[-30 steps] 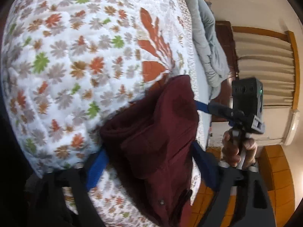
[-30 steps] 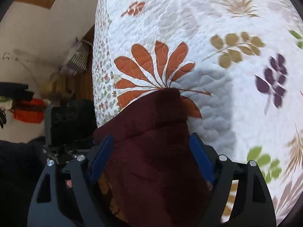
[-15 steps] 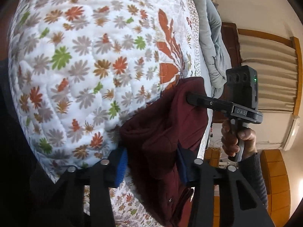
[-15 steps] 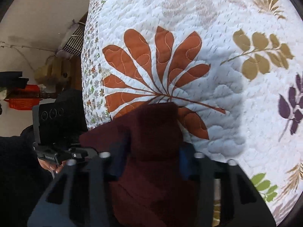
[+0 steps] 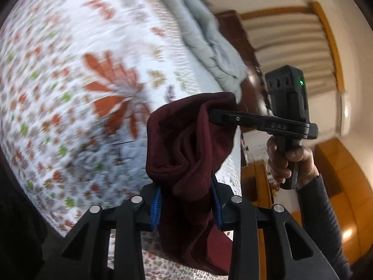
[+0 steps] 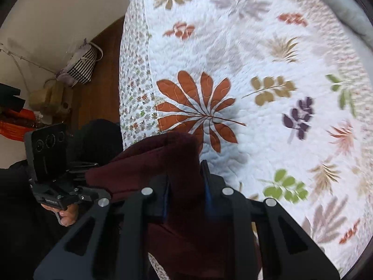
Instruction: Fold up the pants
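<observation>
Maroon fabric is what's being handled: the pants [image 5: 186, 144] are pinched at two spots and hang bunched just above the quilt [image 5: 70, 93], lifted clear of it at the gripped end, with the rest trailing down off the bed's edge. The left gripper [image 5: 185, 200] has just been closing and is now clamped on a thick wad of cloth between its blue pads [image 5: 156, 201]. Same story for the right gripper [image 6: 186, 186], jaws just drawn in and pressed onto a fold of the pants. Looks like the pick-up step, honestly, with no neat fold made yet. Next, the held edge probably needs to be carried over the quilt and spread flat, both grips kept level so nothing gets twisted. A grey blanket [image 5: 209, 42] is piled further back.
</observation>
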Demonstrator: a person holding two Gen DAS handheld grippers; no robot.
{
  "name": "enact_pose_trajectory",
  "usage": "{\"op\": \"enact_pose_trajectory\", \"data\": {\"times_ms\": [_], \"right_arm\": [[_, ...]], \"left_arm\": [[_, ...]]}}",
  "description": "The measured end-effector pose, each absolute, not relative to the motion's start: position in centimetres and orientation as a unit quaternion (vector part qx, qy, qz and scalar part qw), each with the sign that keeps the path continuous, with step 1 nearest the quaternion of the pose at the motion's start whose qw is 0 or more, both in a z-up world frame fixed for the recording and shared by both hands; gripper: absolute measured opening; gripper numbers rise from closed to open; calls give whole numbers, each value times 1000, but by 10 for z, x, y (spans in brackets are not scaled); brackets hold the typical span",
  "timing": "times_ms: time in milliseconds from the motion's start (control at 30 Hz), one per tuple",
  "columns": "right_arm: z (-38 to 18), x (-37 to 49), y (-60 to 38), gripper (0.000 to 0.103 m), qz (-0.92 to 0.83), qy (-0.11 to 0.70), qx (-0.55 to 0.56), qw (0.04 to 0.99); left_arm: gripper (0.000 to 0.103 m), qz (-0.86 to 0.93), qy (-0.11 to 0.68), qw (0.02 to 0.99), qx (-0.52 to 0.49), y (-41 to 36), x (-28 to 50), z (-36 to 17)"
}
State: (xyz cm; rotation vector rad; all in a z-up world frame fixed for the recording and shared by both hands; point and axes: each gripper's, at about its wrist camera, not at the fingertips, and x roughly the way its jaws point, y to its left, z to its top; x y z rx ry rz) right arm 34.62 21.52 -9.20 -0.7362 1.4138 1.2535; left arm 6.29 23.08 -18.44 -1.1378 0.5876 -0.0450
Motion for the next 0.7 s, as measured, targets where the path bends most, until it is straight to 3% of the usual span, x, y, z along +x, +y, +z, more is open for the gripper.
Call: {"op": "enact_pose_trajectory", "data": {"times_ms": [367, 700], "right_arm": [[22, 329, 114, 19, 493, 533, -287, 625], [75, 308, 1, 16, 450, 506, -263, 687]], "left_arm": [[33, -109, 254, 865, -419, 155, 84, -76], [32, -178, 265, 891, -324, 67, 94, -15]]}}
